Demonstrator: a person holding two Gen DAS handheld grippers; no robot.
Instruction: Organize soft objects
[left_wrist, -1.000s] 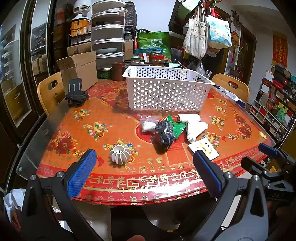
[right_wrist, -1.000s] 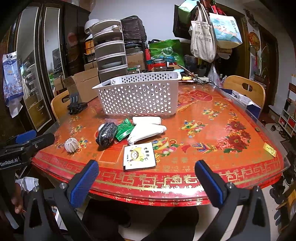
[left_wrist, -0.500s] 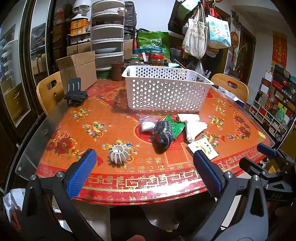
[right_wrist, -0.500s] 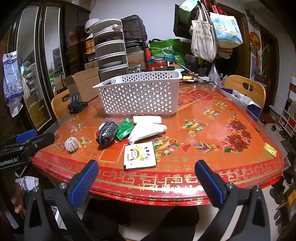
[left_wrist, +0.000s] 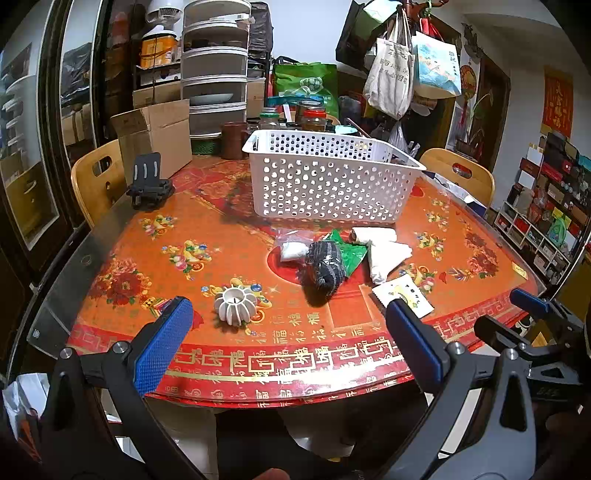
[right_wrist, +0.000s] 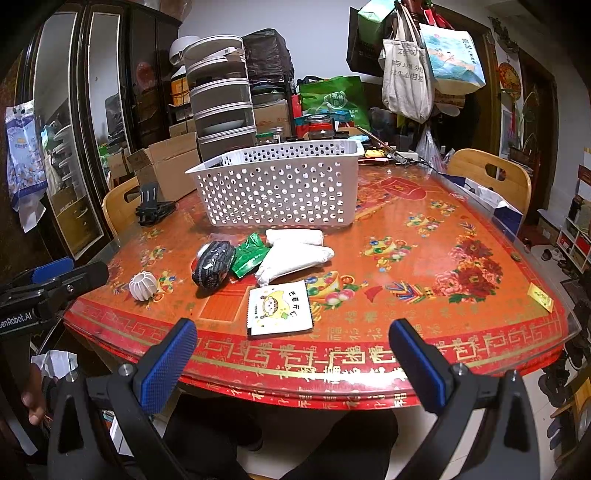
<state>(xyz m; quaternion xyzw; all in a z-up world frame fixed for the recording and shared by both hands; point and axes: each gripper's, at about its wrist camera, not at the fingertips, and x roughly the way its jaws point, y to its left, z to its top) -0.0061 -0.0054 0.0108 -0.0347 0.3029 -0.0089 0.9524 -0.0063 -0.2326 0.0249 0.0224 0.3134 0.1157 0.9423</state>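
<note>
left gripper (left_wrist: 284, 339) spread wide, holding nothing, at table (right_wrist: 424, 258) edge. soft pile — dark knit roll (right_wrist: 213, 263), green packet (right_wrist: 249, 254), white bundles (right_wrist: 295, 254) — lies just before white basket (right_wrist: 280, 192); basket contents not visible. right gripper (right_wrist: 291, 360) likewise spread, empty.

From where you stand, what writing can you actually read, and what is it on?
"enRobot.AI", cut off at its start: on the left gripper.
"福", repeated in gold: on the tablecloth border.
Packet, tote bags, red wall hanging: Chinese characters, too blurred to read.
</note>
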